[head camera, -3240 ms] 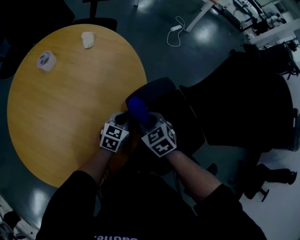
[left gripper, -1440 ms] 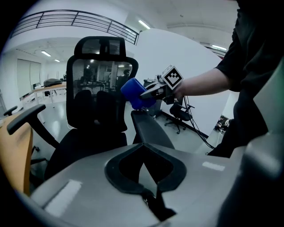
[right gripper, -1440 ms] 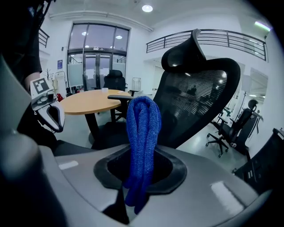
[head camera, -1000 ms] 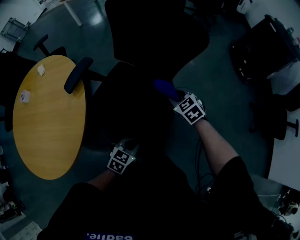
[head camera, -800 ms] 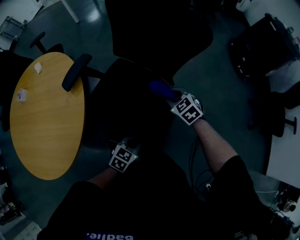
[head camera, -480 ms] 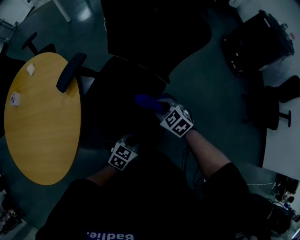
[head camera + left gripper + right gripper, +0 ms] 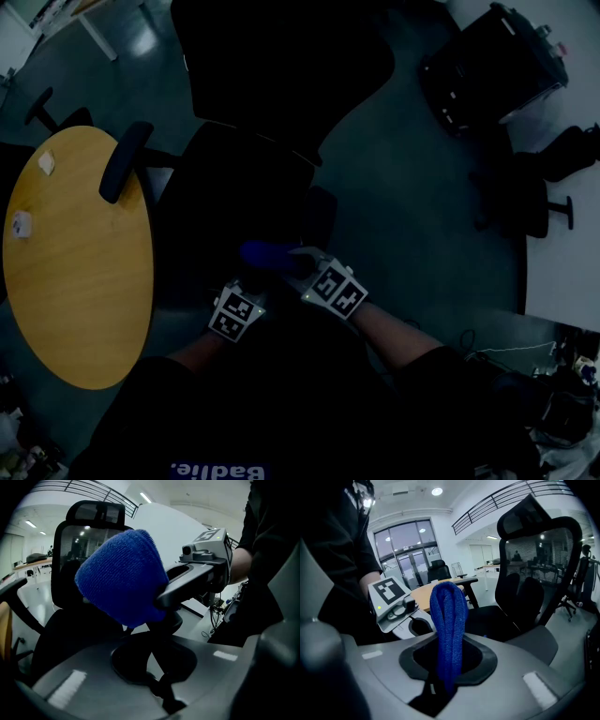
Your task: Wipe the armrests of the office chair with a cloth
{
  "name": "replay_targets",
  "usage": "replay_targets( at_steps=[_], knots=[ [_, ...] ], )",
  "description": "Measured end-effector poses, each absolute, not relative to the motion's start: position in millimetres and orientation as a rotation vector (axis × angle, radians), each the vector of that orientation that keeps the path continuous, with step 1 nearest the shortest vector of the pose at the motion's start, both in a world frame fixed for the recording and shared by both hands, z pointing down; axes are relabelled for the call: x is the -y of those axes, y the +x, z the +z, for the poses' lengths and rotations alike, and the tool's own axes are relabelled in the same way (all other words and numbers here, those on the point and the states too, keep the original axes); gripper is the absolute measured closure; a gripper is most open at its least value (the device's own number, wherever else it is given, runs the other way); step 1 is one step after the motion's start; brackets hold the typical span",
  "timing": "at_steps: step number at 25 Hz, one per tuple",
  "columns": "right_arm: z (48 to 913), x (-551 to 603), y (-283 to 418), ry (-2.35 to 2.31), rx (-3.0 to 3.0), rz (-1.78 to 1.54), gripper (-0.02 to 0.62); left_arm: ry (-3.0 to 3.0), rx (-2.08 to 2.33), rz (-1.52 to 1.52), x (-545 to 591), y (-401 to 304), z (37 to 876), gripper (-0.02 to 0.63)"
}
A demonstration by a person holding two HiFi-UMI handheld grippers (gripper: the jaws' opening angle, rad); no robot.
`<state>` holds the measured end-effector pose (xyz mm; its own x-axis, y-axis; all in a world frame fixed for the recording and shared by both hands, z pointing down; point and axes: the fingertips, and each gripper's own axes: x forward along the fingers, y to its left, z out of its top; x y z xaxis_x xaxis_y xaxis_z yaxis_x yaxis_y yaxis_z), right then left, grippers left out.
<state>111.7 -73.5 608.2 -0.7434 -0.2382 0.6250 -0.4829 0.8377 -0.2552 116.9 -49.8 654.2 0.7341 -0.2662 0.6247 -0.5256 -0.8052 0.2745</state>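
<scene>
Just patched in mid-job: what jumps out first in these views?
The bright blue knitted cloth, clamped between the jaws of the right gripper, stands out in the dim scene, close to the front of the black office chair. At the left, the round yellow wooden table is the other bright patch.

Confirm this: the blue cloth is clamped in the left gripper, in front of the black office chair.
Wrong gripper. The blue cloth is clamped in the right gripper, as the right gripper view shows; the left gripper holds nothing. The rest stands: it is in front of the black office chair.
</scene>
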Motion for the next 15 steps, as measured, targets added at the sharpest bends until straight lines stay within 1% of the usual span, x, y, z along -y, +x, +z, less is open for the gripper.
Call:
replay_targets(
  at_steps=[5,9,12,15],
  knots=[
    [602,51,111,0.458,2.446,0.552,0.506,2.488,0.589,0.843,43,118,657,0.592],
    [588,49,123,0.436,2.495,0.549,0.506,2.479,0.599,0.878,42,117,658,0.592],
    [566,78,158,0.549,2.539,0.522,0.506,2.472,0.614,0.902,43,117,656,0.592],
    [551,131,217,0.746,2.525,0.467,0.506,2.465,0.645,0.922,45,119,652,0.592]
  ],
)
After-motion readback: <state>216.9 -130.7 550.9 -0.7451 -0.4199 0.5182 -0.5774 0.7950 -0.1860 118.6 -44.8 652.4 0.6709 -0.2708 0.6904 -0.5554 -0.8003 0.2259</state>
